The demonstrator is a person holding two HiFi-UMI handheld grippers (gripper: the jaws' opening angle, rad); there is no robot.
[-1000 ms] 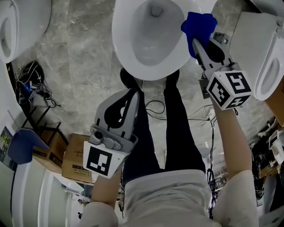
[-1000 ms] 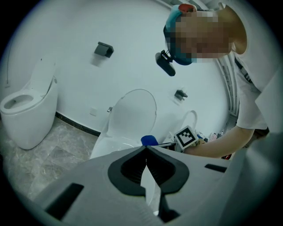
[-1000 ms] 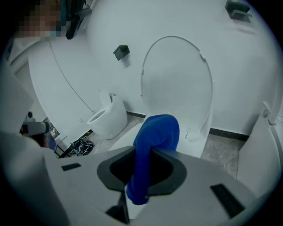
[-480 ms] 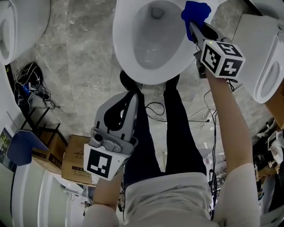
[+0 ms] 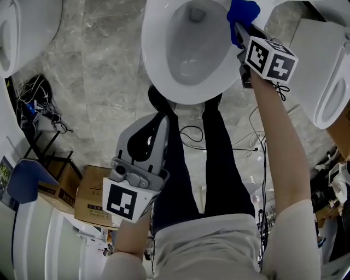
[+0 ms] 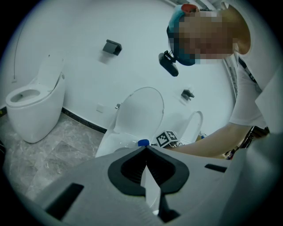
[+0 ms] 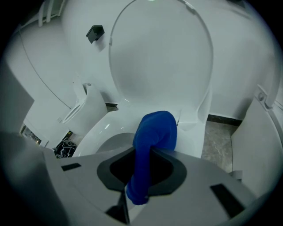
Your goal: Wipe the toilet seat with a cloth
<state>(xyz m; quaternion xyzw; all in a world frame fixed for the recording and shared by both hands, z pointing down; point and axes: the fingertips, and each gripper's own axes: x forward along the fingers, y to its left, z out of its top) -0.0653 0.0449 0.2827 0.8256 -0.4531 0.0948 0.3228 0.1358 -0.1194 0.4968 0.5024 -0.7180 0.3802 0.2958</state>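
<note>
So, the blue cloth [image 5: 243,11] is clamped in the right gripper [image 5: 239,27] and pressed on the toilet seat [image 5: 154,57] at about 2 o'clock of the bowl. The left gripper [image 5: 165,117] is held low at 6 o'clock — jaws brought together, nothing between them.

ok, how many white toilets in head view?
3: white ceramic toilet top centre, second toilet top left, third toilet right edge. White shape bottom left may be a fourth.
</note>
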